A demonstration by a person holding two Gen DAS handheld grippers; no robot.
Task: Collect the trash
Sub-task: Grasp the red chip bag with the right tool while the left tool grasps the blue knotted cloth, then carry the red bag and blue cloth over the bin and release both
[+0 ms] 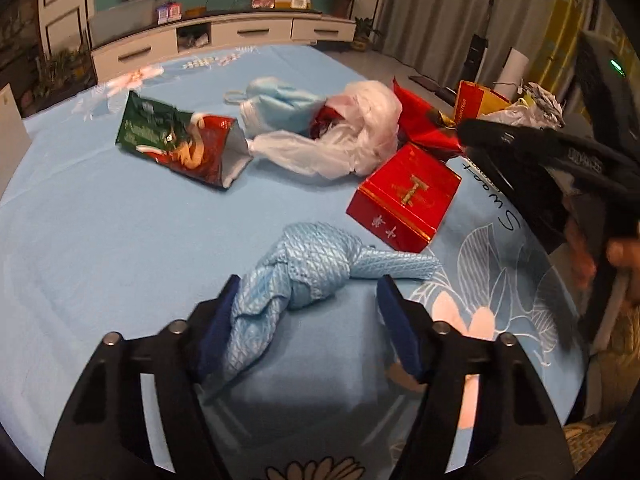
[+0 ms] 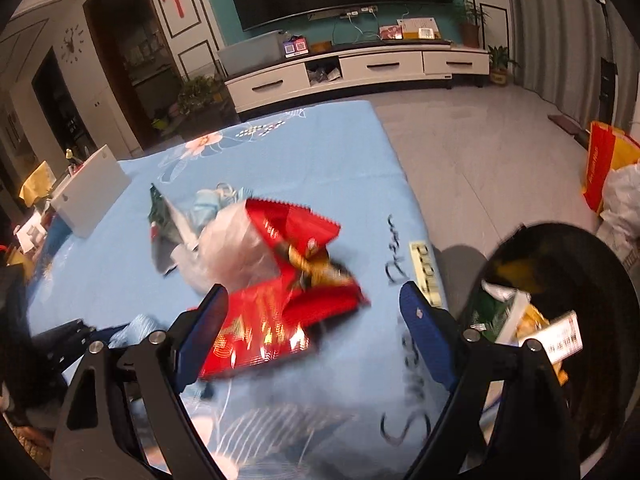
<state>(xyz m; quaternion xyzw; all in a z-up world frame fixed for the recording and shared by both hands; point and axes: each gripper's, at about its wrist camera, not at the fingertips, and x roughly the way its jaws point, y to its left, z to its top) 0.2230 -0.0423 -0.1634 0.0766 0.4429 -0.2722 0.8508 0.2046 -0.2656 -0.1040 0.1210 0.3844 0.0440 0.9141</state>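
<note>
Trash lies on a light blue sheet (image 1: 100, 240). My left gripper (image 1: 308, 300) is open around a knotted light blue bag (image 1: 304, 268), whose tail lies against the left finger. Beyond it are a red box (image 1: 404, 196), a white plastic bag (image 1: 360, 136), a blue mask (image 1: 280, 104), a green and red snack bag (image 1: 176, 140) and a red wrapper (image 1: 424, 120). My right gripper (image 2: 312, 308) is open above the red box (image 2: 260, 336), with the red wrapper (image 2: 296, 232) just past it. A black bin (image 2: 560, 312) holding packets stands at the right.
The sheet's right edge drops to a grey floor (image 2: 480, 152). A red and yellow paper bag (image 2: 604, 160) and a white bag (image 2: 624, 200) stand on the floor. A white box (image 2: 90, 196) sits at the far left. A TV cabinet (image 2: 360, 68) lines the back wall.
</note>
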